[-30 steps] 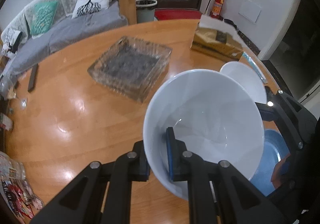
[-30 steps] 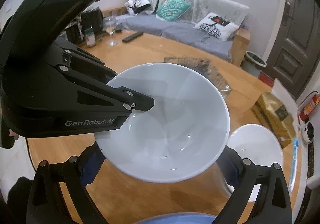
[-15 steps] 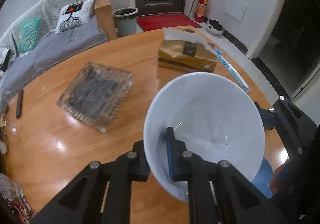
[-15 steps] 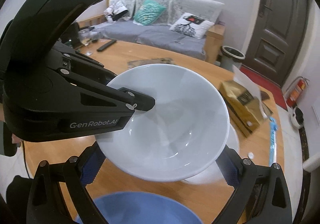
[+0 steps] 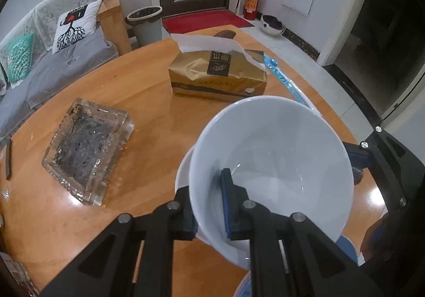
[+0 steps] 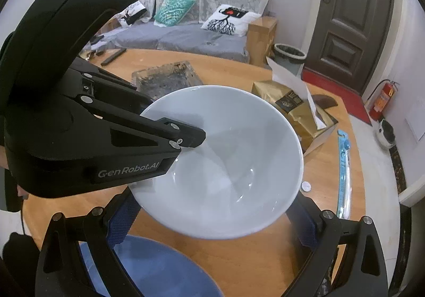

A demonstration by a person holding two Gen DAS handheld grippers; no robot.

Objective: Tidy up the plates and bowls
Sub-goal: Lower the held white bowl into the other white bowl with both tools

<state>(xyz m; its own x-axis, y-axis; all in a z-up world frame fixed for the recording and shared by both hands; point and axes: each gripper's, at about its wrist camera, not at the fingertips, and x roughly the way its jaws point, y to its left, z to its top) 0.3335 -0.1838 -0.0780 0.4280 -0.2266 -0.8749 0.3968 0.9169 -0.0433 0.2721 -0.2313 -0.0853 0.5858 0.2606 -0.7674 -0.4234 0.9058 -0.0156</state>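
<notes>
Step in hand: judging from the frames, the large white ceramic bowl was being carried above the round wooden surface, probably to be nested with the other dishes.

How to do it well: keep the rim level, line the bowl's base up over the dish beneath it, lower slowly, and loosen the pinch only once the base sits flat. A thin rim grip on glazed ceramic could slip if tilted.

Left hand-held gripper: almost fully closed, its fingers pinching the near rim of the white bowl, one blue pad inside the wall and the other finger outside.

Right hand-held gripper: its two fingers stood wide apart on either side of the bowl's underside. Whether the pads touched the bowl could not be told.

Where the bowl was: held clear of the surface, directly ahead of the left hand-held gripper and just above the right one, its opening facing up.

Beneath it: the edge of a second white dish peeped out at the bowl's left in the left wrist view. A blue plate lay below and nearer, on the surface.

Nearby: a square glass ashtray to the left and a gold tissue pack beyond, both well apart from the bowl.
</notes>
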